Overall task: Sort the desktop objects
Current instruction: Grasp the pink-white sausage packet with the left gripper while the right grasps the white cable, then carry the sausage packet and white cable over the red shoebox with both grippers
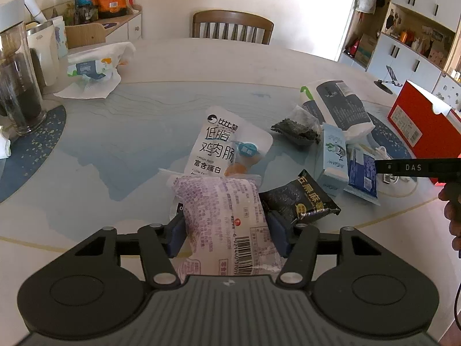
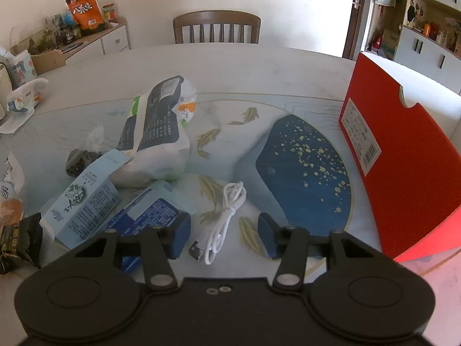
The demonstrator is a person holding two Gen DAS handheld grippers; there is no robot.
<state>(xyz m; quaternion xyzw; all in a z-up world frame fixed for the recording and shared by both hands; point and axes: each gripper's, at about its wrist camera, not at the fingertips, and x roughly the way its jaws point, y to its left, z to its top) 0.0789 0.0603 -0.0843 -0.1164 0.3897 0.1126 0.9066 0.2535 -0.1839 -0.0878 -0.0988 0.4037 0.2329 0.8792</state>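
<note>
While the left claw (image 1: 227,230) clamps the pink snack pack (image 1: 227,219) just above the worktop (image 1: 115,144), right claw (image 2: 223,236) sits apart over the white cable (image 2: 224,216) (prob. next pick); pack needs placing w/ the other snacks.

Both wrist views low over table (image 1: 115,132), facing chair (image 1: 232,27), close, sharing pale blue carton (image 1: 332,155), red box (image 2: 403,158)
</note>
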